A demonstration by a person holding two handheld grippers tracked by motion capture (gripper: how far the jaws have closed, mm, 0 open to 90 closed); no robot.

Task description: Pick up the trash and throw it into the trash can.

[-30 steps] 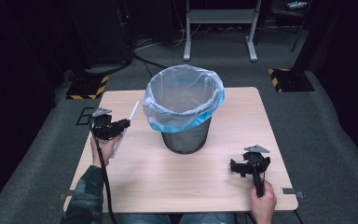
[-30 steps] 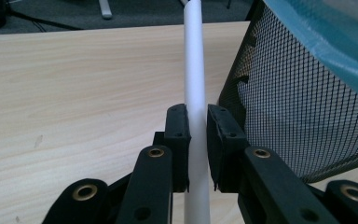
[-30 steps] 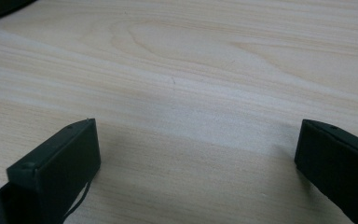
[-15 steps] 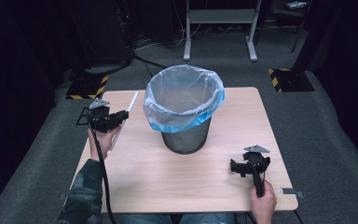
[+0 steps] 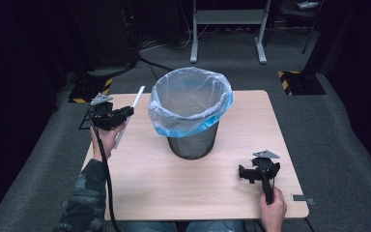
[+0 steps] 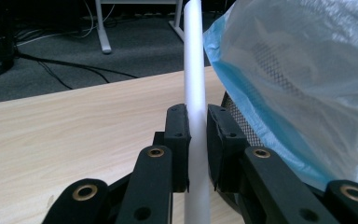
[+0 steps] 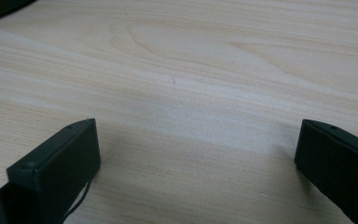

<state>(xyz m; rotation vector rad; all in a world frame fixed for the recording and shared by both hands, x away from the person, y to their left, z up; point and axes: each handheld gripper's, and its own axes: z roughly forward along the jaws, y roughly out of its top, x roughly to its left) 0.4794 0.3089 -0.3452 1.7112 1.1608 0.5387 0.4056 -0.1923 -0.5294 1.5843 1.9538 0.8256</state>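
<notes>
White tube (image 6: 195, 93), smooth, matte and slender, sits clamped between the left hand-held gripper's (image 5: 125, 112) jaws over the worktop's (image 5: 193, 188) left edge, beside the mesh bin (image 5: 193, 145). Translucent liner (image 5: 191, 104), blue-hemmed, drapes the bin's rim. Tube's ends run out of frame. Right hand-held gripper (image 7: 196, 172) gapes wide over pale woodgrain.

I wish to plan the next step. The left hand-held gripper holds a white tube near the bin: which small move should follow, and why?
Probably lift the white tube toward the bin's open rim: the left hand-held gripper is clamped on it, beside the bag-lined bin.
</notes>
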